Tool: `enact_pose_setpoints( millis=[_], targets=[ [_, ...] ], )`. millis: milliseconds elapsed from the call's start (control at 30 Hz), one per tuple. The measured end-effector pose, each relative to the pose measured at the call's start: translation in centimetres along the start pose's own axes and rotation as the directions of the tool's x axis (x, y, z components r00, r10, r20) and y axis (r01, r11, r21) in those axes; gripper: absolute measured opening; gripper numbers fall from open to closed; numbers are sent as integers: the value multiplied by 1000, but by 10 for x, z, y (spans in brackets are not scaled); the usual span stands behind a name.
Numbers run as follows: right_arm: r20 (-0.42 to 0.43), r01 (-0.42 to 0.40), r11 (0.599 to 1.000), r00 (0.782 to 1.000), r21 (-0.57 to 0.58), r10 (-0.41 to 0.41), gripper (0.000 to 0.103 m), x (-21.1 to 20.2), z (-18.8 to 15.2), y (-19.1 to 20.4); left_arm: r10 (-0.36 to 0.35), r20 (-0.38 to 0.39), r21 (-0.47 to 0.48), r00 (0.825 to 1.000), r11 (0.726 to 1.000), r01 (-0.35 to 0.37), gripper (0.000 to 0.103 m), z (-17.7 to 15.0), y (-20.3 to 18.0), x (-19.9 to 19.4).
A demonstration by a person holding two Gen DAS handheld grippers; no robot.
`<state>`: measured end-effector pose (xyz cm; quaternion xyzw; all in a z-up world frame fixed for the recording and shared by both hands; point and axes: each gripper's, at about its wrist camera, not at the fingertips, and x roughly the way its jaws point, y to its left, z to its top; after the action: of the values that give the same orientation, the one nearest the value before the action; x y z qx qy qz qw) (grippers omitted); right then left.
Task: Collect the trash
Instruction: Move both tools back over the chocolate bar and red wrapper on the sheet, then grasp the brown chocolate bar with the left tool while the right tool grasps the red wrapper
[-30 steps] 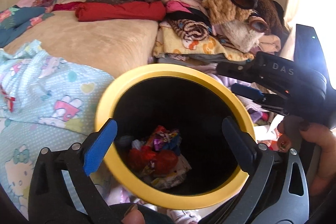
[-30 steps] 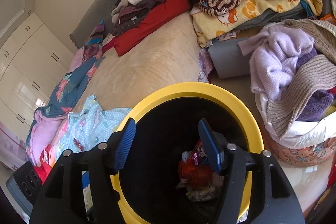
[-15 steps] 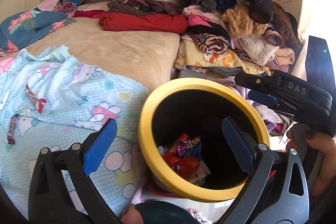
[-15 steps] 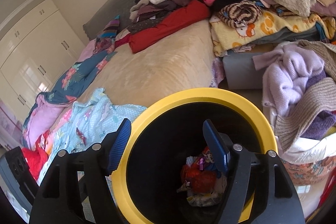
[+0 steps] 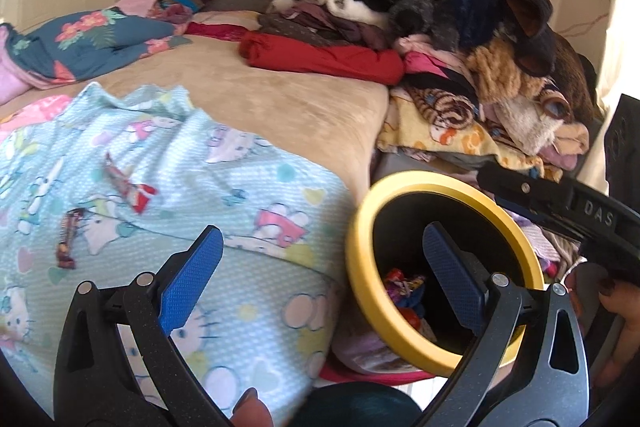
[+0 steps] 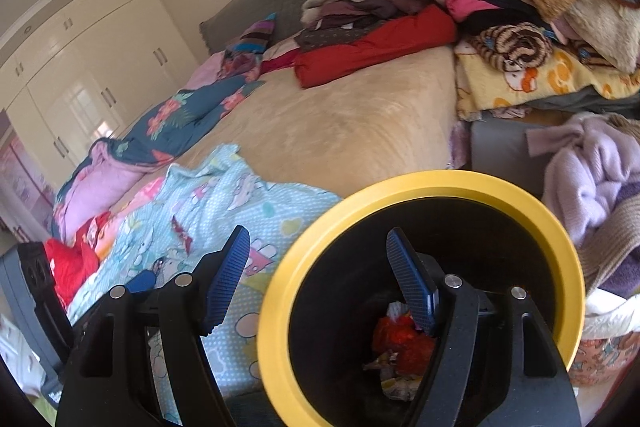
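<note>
Bin: black trash bin with a yellow rim (image 5: 354,259) is seen beside the bed's edge; its mouth is tilted toward both cameras; in the right wrist view the rim (image 6: 440,183) fills the lower middle of the frame.
Bin contents: crumpled wrappers (image 6: 400,343), mostly red, are piled at the bottom; the same heap (image 5: 404,291) is partly hidden behind a finger in the left wrist view.
Loose trash: a red-and-white wrapper (image 5: 130,187) and a darker candy wrapper (image 5: 67,243) are left lying near each other on the pale blue cartoon-print blanket (image 5: 248,195), well apart from the bin; the red one (image 6: 181,233) is also made out in the right wrist view.
Left gripper (image 5: 320,269): its blue pads are spread wide; nothing is held between them; it is held over the blanket's edge and the bin rim.
Right gripper (image 6: 320,277): fingers are spread, nothing is pinched; one finger is seen over the bin mouth, the other over the blanket.
Bed: a tan cover (image 5: 280,99) is laid bare in the middle; a red folded garment (image 5: 320,59) and a tall clothes pile (image 5: 460,27) are stacked at the far side.
</note>
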<state>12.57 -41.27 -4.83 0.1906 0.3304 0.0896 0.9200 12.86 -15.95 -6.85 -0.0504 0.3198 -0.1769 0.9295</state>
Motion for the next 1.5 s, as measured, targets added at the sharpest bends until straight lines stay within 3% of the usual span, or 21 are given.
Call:
enact_pose_setpoints(
  millis=[500,1000,1067,1133,1433,1500],
  targets=[
    [-10,-62,982,998,-176,62,69,20,-6,71,133,45,-133,990,983,-126,92,5,74,-21],
    [-121,-194,953,978,-234,169,69,80,-10,131,274,-4,-313,962,913,-261,92,-7,174,-24],
    [-135,-218,948,972,-233,190,68,90,-10,139,295,-22,-326,955,901,-286,88,-11,183,-22],
    [-158,-231,944,967,-235,197,68,103,-12,146,298,-38,-348,954,891,-292,79,-15,194,-20],
    [-285,-270,938,937,-218,203,55,174,-26,178,246,-96,-416,964,871,-263,47,-29,226,-3],
    [-311,-281,936,927,-211,208,52,188,-28,184,229,-112,-435,967,864,-255,44,-33,232,2]
  ],
)
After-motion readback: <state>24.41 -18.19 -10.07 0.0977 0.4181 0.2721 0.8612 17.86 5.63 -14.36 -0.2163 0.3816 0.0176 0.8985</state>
